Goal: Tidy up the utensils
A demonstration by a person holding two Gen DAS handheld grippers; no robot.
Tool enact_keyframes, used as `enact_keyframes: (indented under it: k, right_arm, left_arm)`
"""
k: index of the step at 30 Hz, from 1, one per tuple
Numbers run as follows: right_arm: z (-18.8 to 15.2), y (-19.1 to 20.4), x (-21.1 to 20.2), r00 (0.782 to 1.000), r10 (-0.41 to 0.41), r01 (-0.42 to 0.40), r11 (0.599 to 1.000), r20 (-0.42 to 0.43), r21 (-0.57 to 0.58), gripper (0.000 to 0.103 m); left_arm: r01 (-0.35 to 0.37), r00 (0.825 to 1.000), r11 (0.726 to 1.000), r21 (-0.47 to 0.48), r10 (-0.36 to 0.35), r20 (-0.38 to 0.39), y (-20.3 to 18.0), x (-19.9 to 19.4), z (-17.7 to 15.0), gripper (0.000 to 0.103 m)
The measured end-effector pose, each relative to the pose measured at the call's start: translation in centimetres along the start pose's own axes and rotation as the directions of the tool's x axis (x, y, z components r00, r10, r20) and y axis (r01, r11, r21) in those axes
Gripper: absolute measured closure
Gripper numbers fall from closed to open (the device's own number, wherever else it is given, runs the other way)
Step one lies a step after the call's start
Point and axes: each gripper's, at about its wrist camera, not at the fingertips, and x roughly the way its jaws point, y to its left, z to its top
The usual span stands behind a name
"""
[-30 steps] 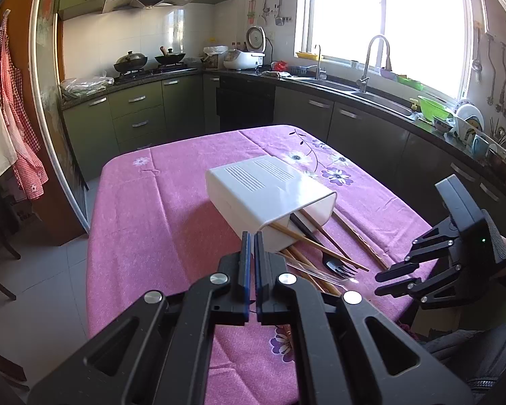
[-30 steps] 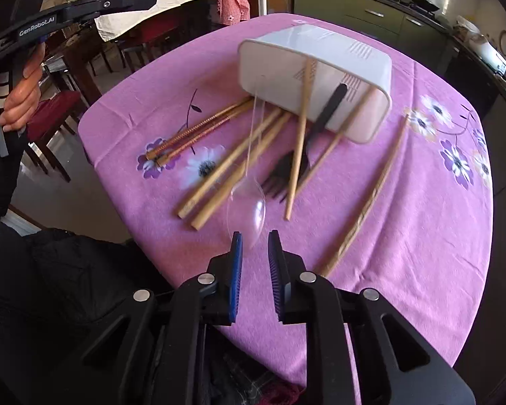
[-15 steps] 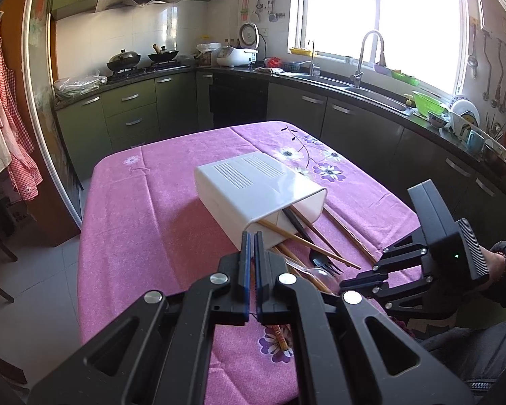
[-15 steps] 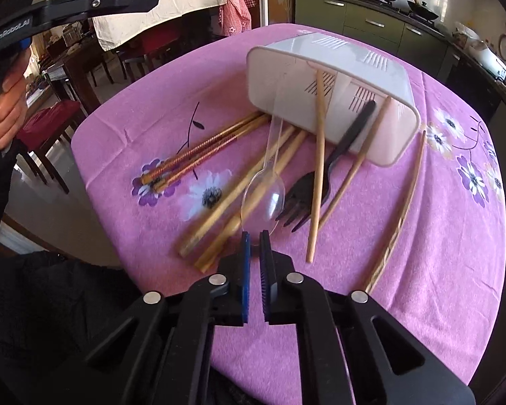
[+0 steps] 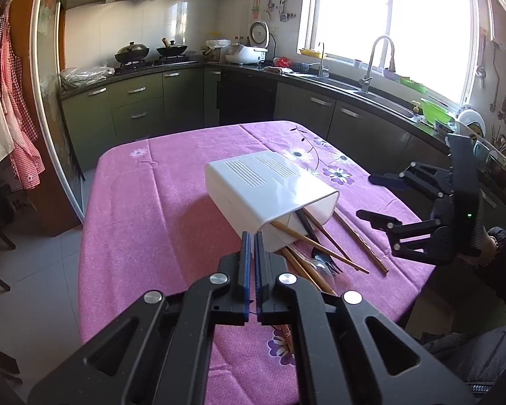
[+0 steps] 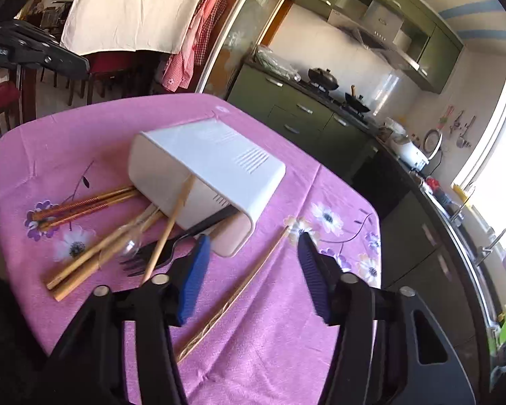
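On the desk [image 5: 145,209], spread with a pink floral cloth, we record one white plastic utensil holder [image 6: 216,168], lying tipped on its side with its open mouth toward the near edge. Spilling from that mouth we count: a black plastic fork [image 6: 158,253], tines outward; a clear plastic spoon [image 6: 129,243], its bowl beside the fork's tines; one light wooden chopstick [image 6: 168,229] laid across the fork and leaning on the holder's rim; a pair of thick bamboo chopsticks [image 6: 84,270] running out toward the cloth's edge; and a pair of reddish-brown ridged chopsticks [image 6: 80,206] lying on a purple printed flower. One further long ridged chopstick [image 6: 239,290] lies apart from the holder, flat on the cloth, its near part passing between the spread fingers of the right claw. We note the right claw [image 6: 253,263] with its jaws standing well apart, having just been opening, and nothing gripped; it hangs above the cloth just in front of the holder's mouth. We note the left claw [image 5: 252,256] with its blue pads pressed together on nothing, poised above the near side of the desk just short of the holder. In the left wrist view we see the right claw off to the side over the desk's corner, carried by a hand in a dark sleeve [image 5: 503,253]. Beyond the desk we list green kitchen cabinets [image 5: 134,108].
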Motion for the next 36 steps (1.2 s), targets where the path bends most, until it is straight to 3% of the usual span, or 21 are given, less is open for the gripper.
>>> enact_keyframes:
  k: [1, 4, 10, 14, 20, 24, 28, 30, 36]
  right_arm:
    - [-0.1, -0.5, 1.0, 0.999, 0.028, -0.027, 0.999, -0.022, 0.044, 0.071]
    - [-0.3, -1.6, 3.1, 0.997, 0.066, -0.06, 0.99, -0.043, 0.127, 0.08]
    - [0.5, -2.0, 5.7, 0.99, 0.112, -0.094, 0.976, -0.082, 0.197, 0.081]
    - [0.8, -2.5, 6.8, 0.986, 0.128, -0.099, 0.964, -0.104, 0.249, 0.094]
    - [1.6, -4.0, 6.9, 0.973, 0.194, -0.132, 0.913, -0.125, 0.387, 0.097]
    - [3.7, -5.9, 6.8, 0.94, 0.281, -0.161, 0.866, -0.194, 0.473, 0.097]
    - [6.4, -8.1, 7.1, 0.88, 0.39, -0.193, 0.814, -0.269, 0.549, 0.096]
    - [7.8, -8.9, 7.3, 0.855, 0.417, -0.19, 0.806, -0.309, 0.56, 0.096]
    - [11.8, -11.2, 8.2, 0.82, 0.426, -0.152, 0.806, -0.382, 0.572, 0.097]
  left_arm:
    - [-0.006, 1.0, 1.0, -0.002, 0.006, 0.005, 0.0, -0.1, 0.2, 0.101]
    - [-0.011, 1.0, 1.0, -0.01, 0.011, 0.025, 0.1, -0.5, 0.7, 0.101]
    - [-0.009, 1.0, 1.0, 0.003, 0.009, 0.028, -0.2, -0.3, 1.2, 0.101]
    - [-0.011, 1.0, 1.0, 0.016, 0.01, 0.017, -0.5, 0.1, 1.0, 0.101]
    - [-0.019, 1.0, 1.0, 0.018, 0.019, 0.01, -0.5, 0.3, 0.7, 0.099]
    - [-0.02, 0.999, 0.999, 0.031, 0.019, 0.028, -0.6, -0.4, 0.6, 0.097]
    - [-0.025, 0.998, 0.999, 0.036, 0.023, 0.055, -0.6, -1.5, 0.3, 0.095]
    - [-0.03, 0.997, 0.999, 0.033, 0.027, 0.069, -0.4, -2.0, 0.2, 0.094]
    - [-0.042, 0.995, 0.999, 0.032, 0.039, 0.089, 0.1, -2.6, 0.2, 0.092]
